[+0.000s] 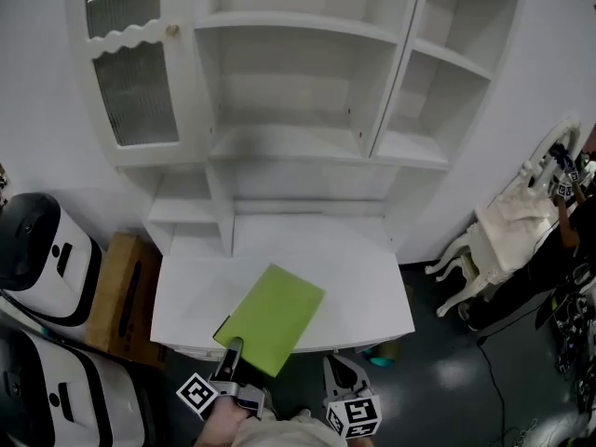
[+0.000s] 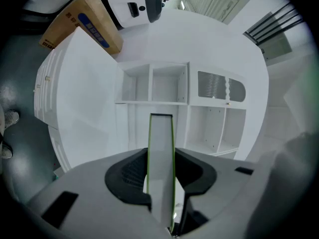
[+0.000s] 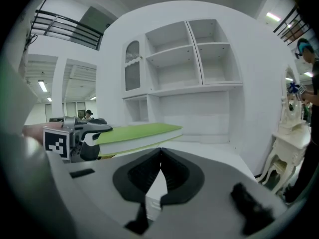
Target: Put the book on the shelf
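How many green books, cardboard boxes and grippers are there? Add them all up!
book: 1
box: 1
grippers: 2, left gripper and right gripper
Total: 4

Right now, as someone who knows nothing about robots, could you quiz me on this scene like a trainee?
1. True or false: the green book stands on a shelf of the white shelf unit.
2. The right gripper has its jaws: A) closed with nothing between them, B) clamped on the book, C) wide open.
3. Which gripper holds the book, and where?

Key: 1 false; 2 A; 3 the left gripper, clamped on the book's near edge.
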`<state>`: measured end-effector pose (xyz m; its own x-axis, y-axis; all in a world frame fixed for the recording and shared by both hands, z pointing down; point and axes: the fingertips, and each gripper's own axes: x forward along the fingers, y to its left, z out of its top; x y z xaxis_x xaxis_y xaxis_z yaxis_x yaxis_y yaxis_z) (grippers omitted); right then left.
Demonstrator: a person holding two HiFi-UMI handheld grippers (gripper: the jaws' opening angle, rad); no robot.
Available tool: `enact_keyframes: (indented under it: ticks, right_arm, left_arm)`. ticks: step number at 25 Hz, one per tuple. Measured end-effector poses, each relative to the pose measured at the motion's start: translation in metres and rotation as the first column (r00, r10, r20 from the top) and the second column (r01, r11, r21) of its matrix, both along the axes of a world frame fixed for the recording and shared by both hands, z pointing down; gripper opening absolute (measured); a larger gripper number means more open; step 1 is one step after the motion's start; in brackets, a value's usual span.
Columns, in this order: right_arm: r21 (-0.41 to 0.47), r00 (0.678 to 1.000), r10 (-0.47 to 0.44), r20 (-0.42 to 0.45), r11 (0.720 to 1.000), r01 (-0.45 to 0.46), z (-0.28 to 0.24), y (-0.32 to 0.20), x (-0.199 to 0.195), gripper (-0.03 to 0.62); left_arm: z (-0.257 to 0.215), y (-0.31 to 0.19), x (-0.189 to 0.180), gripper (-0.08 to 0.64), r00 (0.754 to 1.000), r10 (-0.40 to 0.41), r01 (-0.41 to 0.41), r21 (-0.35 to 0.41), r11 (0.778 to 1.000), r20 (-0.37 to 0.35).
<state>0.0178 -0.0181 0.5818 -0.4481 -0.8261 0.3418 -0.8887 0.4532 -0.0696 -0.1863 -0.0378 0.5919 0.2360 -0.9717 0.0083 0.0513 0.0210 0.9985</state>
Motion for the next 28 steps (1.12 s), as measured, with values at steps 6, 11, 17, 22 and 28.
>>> enact_keyframes:
  ticks: [6, 11, 17, 22, 28]
  right_arm:
    - [0.017, 0.998, 0.056, -0.011, 0.998, -0.056, -0.009, -0.024, -0.013, 0.012]
    - [0.002, 0.995, 0.102, -0.009, 0.995, -0.102, -0.005, -0.032, -0.022, 0.012]
    - [0.012, 0.997, 0.074, -0.009, 0.997, -0.074, -0.008, -0.034, -0.028, 0.014]
    - [0.05, 0.999, 0.036, -0.006, 0.998, -0.035, -0.023, -0.053, -0.027, 0.012]
    - [0.047, 0.999, 0.041, -0.011, 0.998, -0.04, -0.028, -0.07, -0.004, 0.014]
  left_arm:
    - [-0.025, -0.034, -0.019, 0.146, 0.999, 0.045, -0.045, -0.005, 0.999, 0.012]
    - [-0.044, -0.052, -0.031, 0.146, 0.998, 0.066, -0.066, 0.002, 0.998, 0.006]
    - [-0.066, -0.066, -0.034, 0.146, 0.997, 0.079, -0.079, 0.002, 0.997, 0.025]
    - [-0.081, -0.079, -0.02, 0.146, 0.997, 0.075, -0.075, 0.005, 0.997, 0.007]
    - [-0.107, -0.101, 0.002, 0.146, 0.998, 0.061, -0.06, 0.036, 0.998, -0.026]
